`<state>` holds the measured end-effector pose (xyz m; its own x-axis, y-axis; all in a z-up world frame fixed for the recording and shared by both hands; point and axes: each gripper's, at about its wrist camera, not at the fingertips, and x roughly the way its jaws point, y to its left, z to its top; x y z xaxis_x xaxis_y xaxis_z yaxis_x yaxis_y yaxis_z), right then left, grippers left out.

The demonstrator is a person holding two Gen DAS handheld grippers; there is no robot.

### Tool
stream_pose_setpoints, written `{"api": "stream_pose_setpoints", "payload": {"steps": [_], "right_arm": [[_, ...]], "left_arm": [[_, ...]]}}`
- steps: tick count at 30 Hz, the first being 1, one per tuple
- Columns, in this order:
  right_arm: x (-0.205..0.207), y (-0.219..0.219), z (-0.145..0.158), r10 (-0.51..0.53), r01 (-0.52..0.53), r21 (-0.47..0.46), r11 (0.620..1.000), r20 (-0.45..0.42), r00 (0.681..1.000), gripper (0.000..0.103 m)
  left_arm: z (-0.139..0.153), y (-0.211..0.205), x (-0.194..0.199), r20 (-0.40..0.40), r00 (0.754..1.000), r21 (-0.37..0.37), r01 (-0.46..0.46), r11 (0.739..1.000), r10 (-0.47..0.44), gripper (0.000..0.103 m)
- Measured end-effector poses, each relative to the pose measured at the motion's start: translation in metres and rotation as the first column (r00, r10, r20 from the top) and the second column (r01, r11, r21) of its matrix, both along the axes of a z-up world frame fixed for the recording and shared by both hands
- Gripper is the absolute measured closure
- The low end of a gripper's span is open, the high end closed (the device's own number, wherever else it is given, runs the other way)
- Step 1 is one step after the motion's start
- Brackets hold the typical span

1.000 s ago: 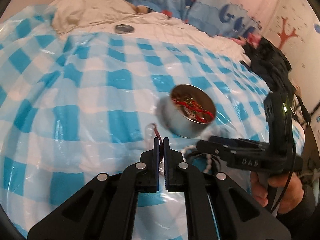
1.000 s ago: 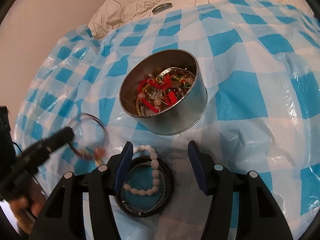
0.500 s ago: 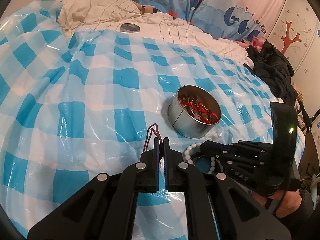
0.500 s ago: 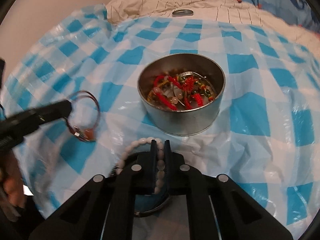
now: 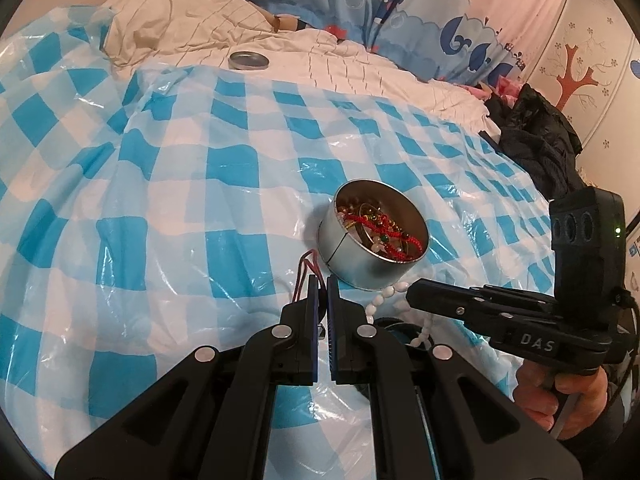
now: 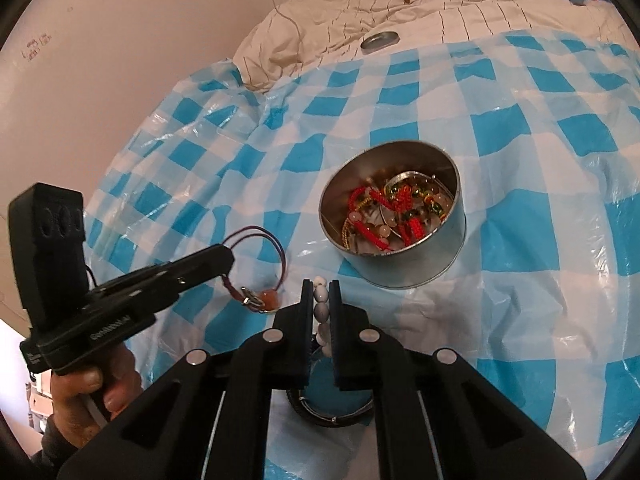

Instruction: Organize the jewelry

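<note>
A round silver tin holding red cords and beads stands on the blue-checked plastic sheet. My left gripper is shut on a thin red cord bracelet with an orange bead, held just left of the tin. My right gripper is shut on a white bead bracelet, lifted off a black ring-shaped bangle lying below it, in front of the tin.
A tin lid lies on the cream quilt at the far side. A black garment is heaped at the right edge. A wall borders the bed on the left.
My right gripper closed on the white bead bracelet and lifted it. My left gripper, holding the cord bracelet, rose and drew nearer the tin.
</note>
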<state>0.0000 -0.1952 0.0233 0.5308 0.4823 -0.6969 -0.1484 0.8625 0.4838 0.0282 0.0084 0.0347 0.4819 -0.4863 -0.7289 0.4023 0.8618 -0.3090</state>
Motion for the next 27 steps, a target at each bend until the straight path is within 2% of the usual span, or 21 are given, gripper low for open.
{"api": "stream_pose_setpoints", "payload": {"steps": [7, 27], "right_arm": [[-0.003, -0.005, 0.009, 0.004, -0.004, 0.027, 1.0, 0.027, 1.0, 0.095], [-0.004, -0.012, 0.008, 0.001, -0.002, 0.043, 0.999, 0.027, 1.0, 0.095]], "left_arm": [[0.0, -0.005, 0.001, 0.006, 1.0, -0.004, 0.007, 1.0, -0.007, 0.1], [-0.003, -0.018, 0.001, 0.021, 0.999, 0.05, 0.027, 0.998, -0.028, 0.1]]}}
